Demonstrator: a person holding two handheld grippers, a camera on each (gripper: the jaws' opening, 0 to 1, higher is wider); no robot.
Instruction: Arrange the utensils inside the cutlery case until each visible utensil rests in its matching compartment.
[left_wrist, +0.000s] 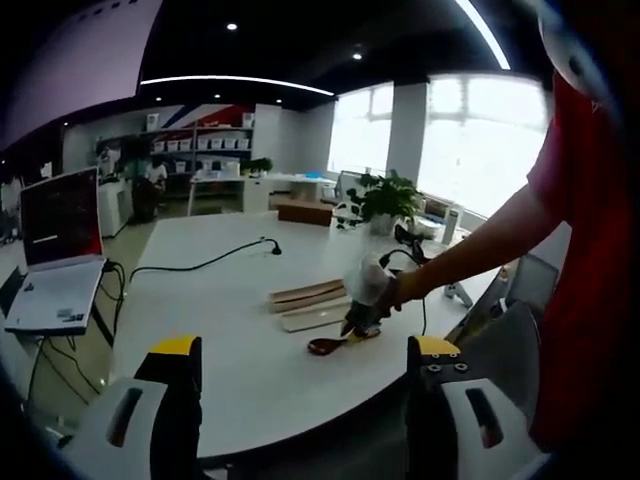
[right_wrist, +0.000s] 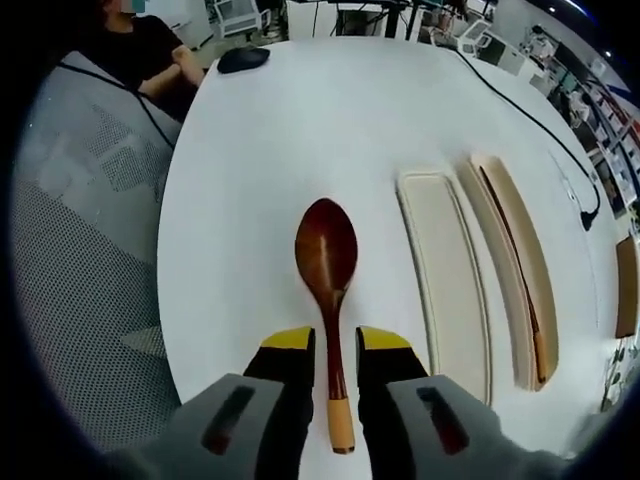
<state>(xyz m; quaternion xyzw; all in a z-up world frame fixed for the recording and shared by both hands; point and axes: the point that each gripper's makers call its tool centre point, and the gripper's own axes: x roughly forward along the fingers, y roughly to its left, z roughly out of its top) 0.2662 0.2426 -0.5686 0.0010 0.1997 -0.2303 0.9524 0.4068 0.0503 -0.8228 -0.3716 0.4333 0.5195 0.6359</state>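
On the white table (right_wrist: 280, 130), my right gripper (right_wrist: 336, 345) has its jaws closed around the handle of the wooden spoon (right_wrist: 327, 255), whose bowl points away from me. Just right of it lie the case's two halves (right_wrist: 445, 270), one holding chopsticks (right_wrist: 520, 265). My left gripper (left_wrist: 305, 350) hangs released, well back from the table.

On the table (right_wrist: 260, 140) the spoon (right_wrist: 327, 262) lies with its bowl pointing away from the right gripper (right_wrist: 336, 352), its handle running back between the jaws. Just to its right sits the cutlery case lid (right_wrist: 445, 270), and beside that the cutlery case (right_wrist: 520, 260) (something long rests inside). A mouse (right_wrist: 243, 59) sits at the far edge.
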